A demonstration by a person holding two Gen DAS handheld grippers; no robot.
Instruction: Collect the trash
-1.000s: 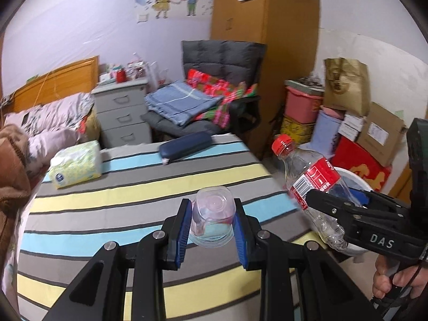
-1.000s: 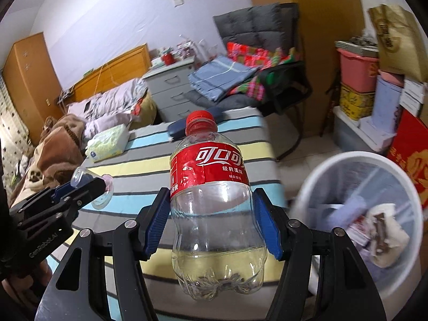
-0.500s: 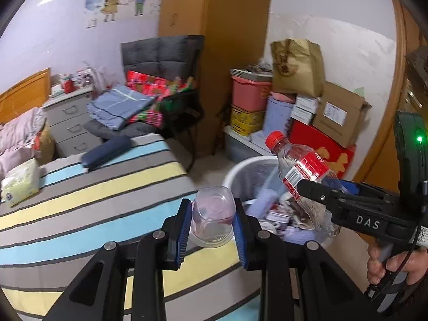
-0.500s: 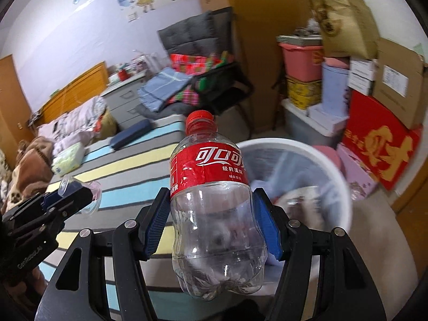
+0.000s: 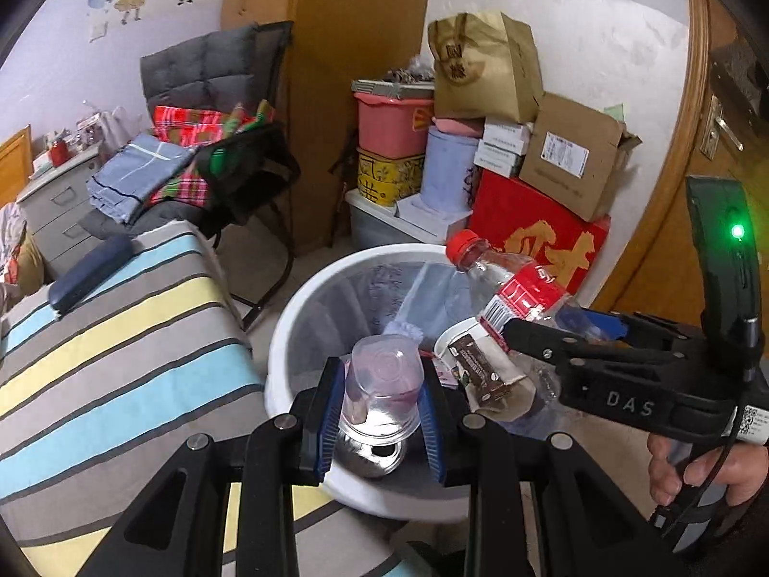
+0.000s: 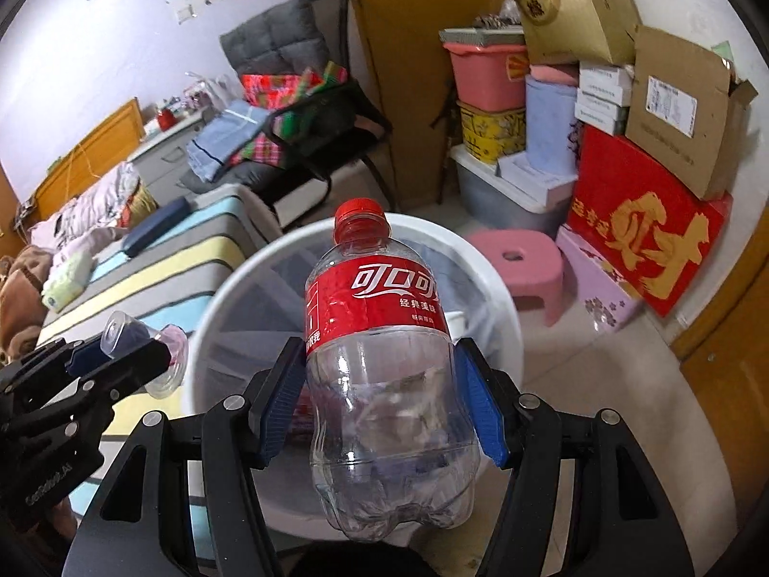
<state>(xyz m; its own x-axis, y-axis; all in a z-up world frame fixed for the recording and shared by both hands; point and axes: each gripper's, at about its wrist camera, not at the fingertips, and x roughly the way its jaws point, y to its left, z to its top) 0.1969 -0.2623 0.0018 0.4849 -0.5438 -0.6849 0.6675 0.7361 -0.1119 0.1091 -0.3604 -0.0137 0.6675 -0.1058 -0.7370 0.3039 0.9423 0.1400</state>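
Two pieces of trash are held over the white bin [image 5: 283, 336] at frame centre — left gripper [image 5: 379, 418] clamped on a clear cup [image 5: 382, 389], right gripper [image 6: 379, 408] clamped on the cola bottle [image 6: 384, 365]. Dropping them in remains.

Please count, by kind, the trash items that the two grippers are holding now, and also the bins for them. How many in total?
Clear plastic cup, in the left gripper: 1
Cola bottle, in the right gripper: 1
White trash bin: 1
Total: 3
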